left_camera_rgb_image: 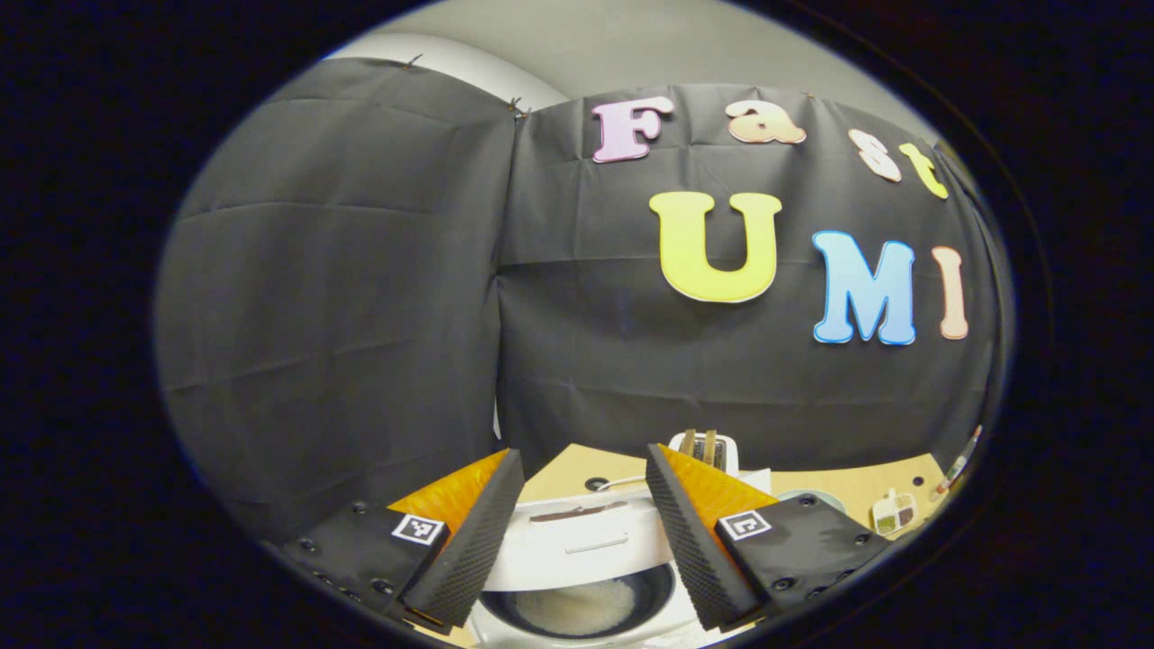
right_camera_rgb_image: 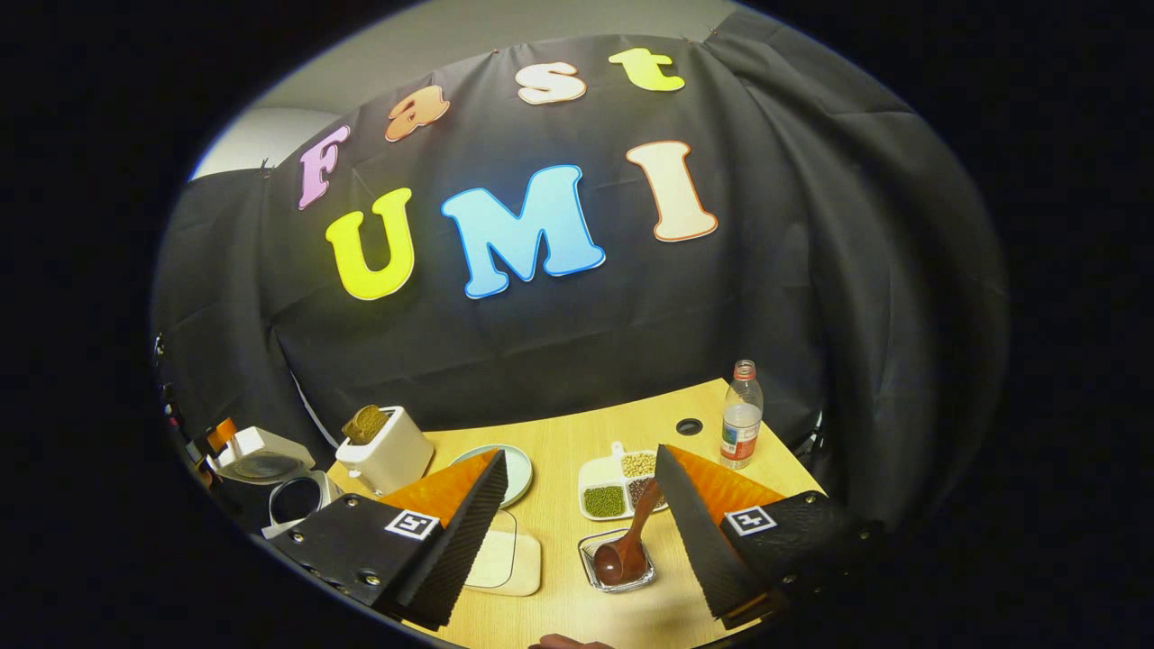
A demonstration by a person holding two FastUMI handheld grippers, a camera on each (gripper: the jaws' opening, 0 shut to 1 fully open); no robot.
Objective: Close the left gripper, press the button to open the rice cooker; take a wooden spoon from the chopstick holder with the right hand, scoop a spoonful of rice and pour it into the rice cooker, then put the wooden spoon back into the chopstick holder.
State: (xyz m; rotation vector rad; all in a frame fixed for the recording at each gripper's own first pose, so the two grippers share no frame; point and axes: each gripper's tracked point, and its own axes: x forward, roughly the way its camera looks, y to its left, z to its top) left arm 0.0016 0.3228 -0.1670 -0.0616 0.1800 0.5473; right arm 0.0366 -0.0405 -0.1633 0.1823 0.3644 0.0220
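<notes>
Cooker [left_camera_rgb_image: 577, 577]: lid up, rice inside. Spoon [right_camera_rgb_image: 631, 541] rests in dish [right_camera_rgb_image: 620, 561]. Left gripper [left_camera_rgb_image: 584, 532], right gripper [right_camera_rgb_image: 577, 532]: jaws wide, empty.

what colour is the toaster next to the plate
White, with brown bread in its slots; the toaster shows best in the right gripper view.

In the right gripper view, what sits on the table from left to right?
Open rice cooker → toaster → plate → divided dish of beans → water bottle.
</notes>
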